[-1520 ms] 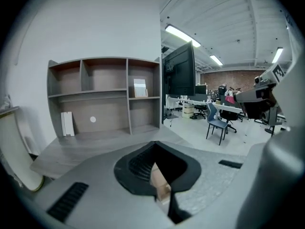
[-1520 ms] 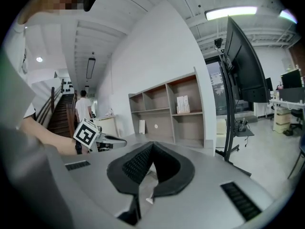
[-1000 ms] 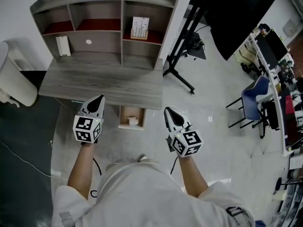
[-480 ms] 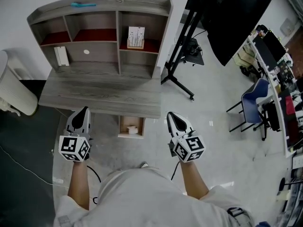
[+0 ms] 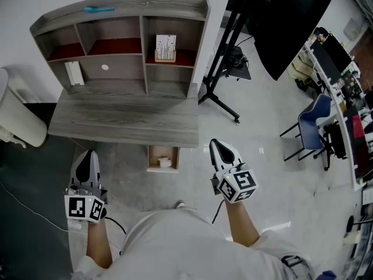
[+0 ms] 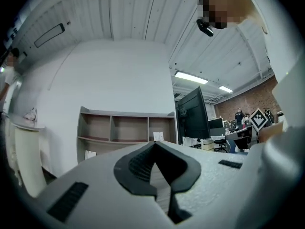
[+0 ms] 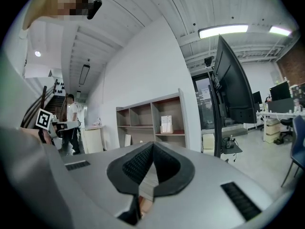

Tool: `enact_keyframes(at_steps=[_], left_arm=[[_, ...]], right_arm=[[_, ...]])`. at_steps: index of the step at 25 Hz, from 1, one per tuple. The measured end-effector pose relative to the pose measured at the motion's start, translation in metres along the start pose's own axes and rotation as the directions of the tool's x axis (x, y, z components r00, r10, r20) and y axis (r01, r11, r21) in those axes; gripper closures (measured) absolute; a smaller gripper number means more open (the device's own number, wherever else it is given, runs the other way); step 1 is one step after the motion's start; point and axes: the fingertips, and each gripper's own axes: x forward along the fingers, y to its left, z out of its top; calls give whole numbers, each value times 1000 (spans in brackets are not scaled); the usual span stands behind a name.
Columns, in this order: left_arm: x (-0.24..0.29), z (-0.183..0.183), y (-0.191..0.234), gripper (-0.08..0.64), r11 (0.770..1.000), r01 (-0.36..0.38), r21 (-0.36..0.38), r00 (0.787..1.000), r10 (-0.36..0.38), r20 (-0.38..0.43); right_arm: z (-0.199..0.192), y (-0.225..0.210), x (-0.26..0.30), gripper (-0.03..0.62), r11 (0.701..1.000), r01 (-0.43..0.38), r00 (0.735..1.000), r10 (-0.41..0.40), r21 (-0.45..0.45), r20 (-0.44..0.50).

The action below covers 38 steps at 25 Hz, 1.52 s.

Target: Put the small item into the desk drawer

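In the head view the grey desk (image 5: 128, 120) has a small drawer (image 5: 152, 157) pulled open under its front edge. A small white item (image 5: 164, 162) lies inside the drawer. My left gripper (image 5: 88, 155) hangs left of the drawer and short of the desk, its jaws shut with nothing between them. On the other side of the drawer my right gripper (image 5: 217, 145) is held over the floor, also shut and empty. Both gripper views point at the shelf unit (image 6: 126, 128) (image 7: 152, 118) over closed tips, the left gripper (image 6: 154, 145) and the right gripper (image 7: 152, 145).
A shelf unit on the desk holds a white box (image 5: 165, 47), a white book (image 5: 74, 73) and a teal thing (image 5: 98, 9) on top. A large black screen on a stand (image 5: 280, 16) is at the right, a blue chair (image 5: 312, 127) beyond. A white bin (image 5: 14, 112) stands left.
My left gripper has drawn back from the desk's front edge, down and to the left. The right gripper has shifted only slightly. The drawer and item are unchanged.
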Motion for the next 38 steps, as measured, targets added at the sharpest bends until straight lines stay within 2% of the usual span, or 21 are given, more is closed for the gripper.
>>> enact_keyframes(at_steps=[9, 31, 38], left_arm=[[-10, 4, 3, 552, 1000, -23, -14, 999, 23, 24], [-20, 4, 10, 554, 999, -18, -34, 1000, 18, 21], [-21, 2, 6, 554, 999, -10, -35, 1000, 11, 13]], right_arm=[[4, -2, -6, 595, 999, 33, 999, -33, 11, 15], [0, 22, -4, 595, 1000, -9, 1000, 9, 30, 8], [-2, 24, -5, 595, 1000, 10, 1000, -10, -12, -17]])
